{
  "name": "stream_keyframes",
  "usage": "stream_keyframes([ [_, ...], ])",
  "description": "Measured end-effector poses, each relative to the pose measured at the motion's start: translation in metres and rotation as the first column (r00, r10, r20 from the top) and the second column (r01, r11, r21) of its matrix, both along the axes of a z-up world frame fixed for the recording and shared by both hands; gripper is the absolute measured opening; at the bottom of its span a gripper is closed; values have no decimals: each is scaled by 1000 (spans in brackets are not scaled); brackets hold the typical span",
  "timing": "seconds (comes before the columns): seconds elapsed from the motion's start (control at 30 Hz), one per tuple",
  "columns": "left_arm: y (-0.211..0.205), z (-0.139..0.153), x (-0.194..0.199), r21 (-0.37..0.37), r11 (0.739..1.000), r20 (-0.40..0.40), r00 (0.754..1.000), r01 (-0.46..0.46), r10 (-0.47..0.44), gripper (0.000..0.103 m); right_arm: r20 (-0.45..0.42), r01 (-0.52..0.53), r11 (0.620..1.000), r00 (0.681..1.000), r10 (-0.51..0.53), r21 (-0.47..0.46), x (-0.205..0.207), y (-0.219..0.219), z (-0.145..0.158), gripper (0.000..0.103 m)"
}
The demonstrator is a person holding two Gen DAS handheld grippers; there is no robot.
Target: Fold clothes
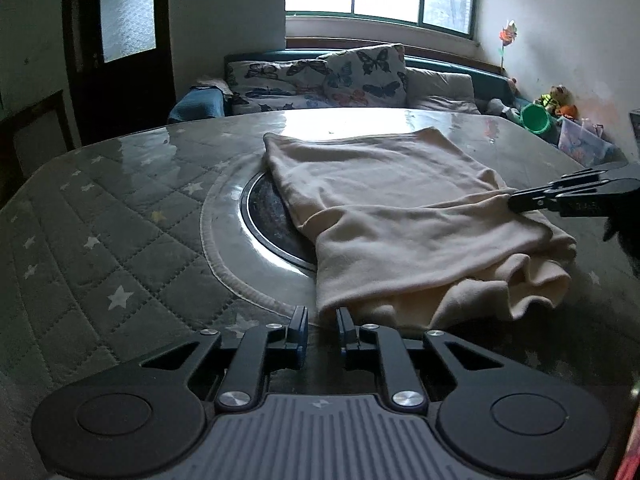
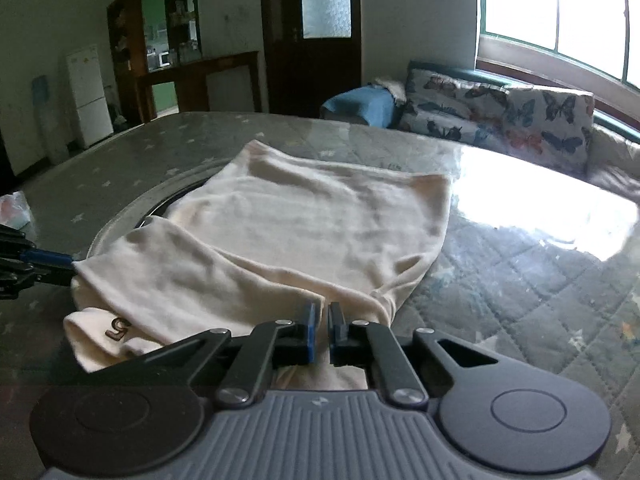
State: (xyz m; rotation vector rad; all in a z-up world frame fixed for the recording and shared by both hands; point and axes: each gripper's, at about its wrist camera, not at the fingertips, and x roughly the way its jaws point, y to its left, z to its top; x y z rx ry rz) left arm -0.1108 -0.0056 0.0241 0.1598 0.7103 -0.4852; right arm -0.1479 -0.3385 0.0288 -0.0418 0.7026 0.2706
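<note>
the left gripper [image 1: 322, 322] at the bottom centre of its view pinches the near left corner of the one cream garment [image 1: 392, 216] on the quilted table [image 1: 100, 216], and the right gripper [image 2: 323, 320] is pressed together on the near edge at the bottom centre of its own view. lifting both corners level and carrying them together towards the far hem should fold it cleanly. count: one garment, two grippers, two butterfly cushions [image 1: 362, 74]

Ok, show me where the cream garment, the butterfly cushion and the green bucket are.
cream garment [image 1: 380, 184], left wrist view, flat upper panel.
butterfly cushion [image 1: 366, 76], left wrist view, middle of its face.
green bucket [image 1: 538, 118], left wrist view, its side wall.
</note>
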Motion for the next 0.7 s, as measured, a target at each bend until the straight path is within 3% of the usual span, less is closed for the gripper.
stream_keyframes([
  [0.13,7,21,-3,-40,999,29,999,24,-22,26,49,-39,999,998,39,10,-8,3,12,8],
  [0.37,-17,51,12,-95,992,110,992,79,-68,27,40,-127,992,991,126,15,-1,26,6,8],
  [0.7,-70,12,62,-89,988,17,992,123,-122,27,0,-143,990,990,143,9,3,29,-10,16],
])
